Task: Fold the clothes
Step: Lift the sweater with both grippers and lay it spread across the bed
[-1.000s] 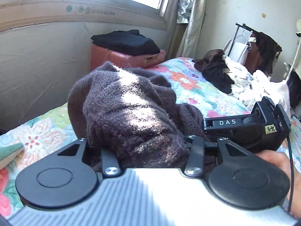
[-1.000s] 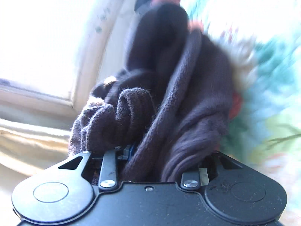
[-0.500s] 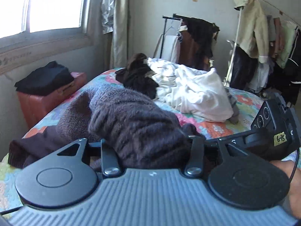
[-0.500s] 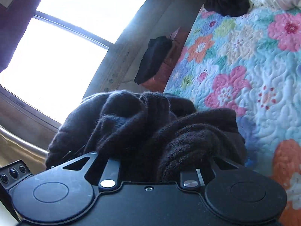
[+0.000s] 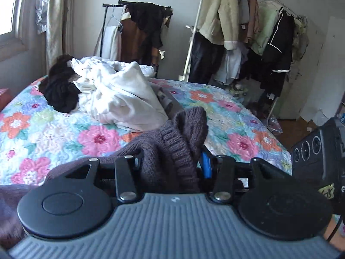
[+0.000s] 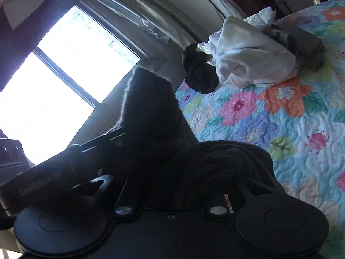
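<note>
On the flower-patterned quilted bed cover (image 5: 54,133), the crumpled white cloth heap (image 5: 120,99) lies at the far side, with the black garment bundle (image 5: 59,95) touching it on the left. Behind the bed stands the clothes rack with hanging jackets (image 5: 248,28), far right.

a bed covered by a quilted, pastel floral bedspread (image 5: 64,133) carried the laundry. on it lay a crumpled white fabric heap (image 5: 120,95), a bunched black garment (image 5: 60,92) touching its window side, and a folded grey cloth (image 6: 301,41) against its other side.
</note>
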Motion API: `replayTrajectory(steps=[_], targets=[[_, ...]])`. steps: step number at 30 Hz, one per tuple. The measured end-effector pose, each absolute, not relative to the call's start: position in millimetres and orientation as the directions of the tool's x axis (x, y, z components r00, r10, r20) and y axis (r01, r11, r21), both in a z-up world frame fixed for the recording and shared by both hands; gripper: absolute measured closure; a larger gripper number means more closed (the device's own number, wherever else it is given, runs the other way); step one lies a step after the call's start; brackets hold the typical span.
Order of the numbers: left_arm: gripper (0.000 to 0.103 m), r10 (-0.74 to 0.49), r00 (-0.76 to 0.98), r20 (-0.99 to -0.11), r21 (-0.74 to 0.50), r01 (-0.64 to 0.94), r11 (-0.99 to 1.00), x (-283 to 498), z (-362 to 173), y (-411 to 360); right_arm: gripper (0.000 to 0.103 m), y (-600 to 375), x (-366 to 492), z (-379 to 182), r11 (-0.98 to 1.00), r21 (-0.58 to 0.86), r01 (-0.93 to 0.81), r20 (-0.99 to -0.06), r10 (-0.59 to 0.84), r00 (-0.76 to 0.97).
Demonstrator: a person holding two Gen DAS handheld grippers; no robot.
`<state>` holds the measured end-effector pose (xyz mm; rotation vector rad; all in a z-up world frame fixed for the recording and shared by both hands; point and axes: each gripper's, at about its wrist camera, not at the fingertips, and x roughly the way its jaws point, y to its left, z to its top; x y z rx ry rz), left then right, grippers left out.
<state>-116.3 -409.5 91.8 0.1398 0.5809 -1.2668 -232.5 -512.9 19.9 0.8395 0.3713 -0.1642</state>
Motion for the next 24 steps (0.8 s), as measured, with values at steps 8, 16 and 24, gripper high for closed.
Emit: replayTrajectory(steps=[8, 16, 24], targets=[[0.059, -0.862, 0.082, -0.5, -0.233, 0.946, 0.225, -178.5, 85.5, -475.5, 0.079, -554.5, -312.6, 19.8, 0.635, 0.654, 0.41, -0.396, -0.174, 0.901], [0.033, -0.763, 0.204, -0.613, -0.039, 0.957, 0.287, -227.2, 89.7, -537.3, 0.063, -591.8, -352.4, 19.3, 0.622, 0.502, 0.601, -0.495, -0.364, 0.789], [0.021, -0.71, 0.256, -0.656, -0.07, 0.916, 0.395, -187.1, 20.4, -468.5, 0.053, -612.5, -384.4, -52.5, 0.439, 0.539, 0.719, -0.604, -0.394, 0.693]])
